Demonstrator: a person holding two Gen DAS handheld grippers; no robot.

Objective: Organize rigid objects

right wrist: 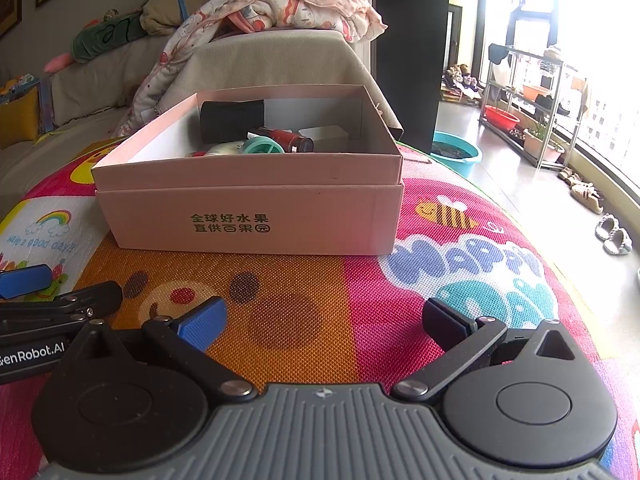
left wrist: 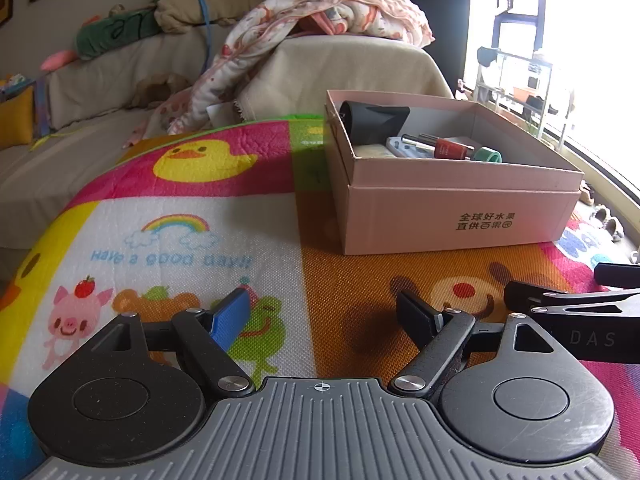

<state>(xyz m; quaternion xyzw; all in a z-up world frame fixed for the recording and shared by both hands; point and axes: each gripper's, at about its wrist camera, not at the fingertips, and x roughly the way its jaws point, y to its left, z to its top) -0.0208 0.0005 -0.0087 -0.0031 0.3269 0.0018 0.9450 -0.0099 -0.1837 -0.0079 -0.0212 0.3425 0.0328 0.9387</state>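
One pink cardboard box [right wrist: 256, 216] sits on one play mat [right wrist: 320, 320]. It holds one black cylinder [right wrist: 232, 120], one red bottle [right wrist: 286, 138], one green ring [right wrist: 262, 147].

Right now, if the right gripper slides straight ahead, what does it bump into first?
Probably the pink box. The right gripper is open and empty, with only bare play mat between it and the box's front wall, though depth is uncertain.
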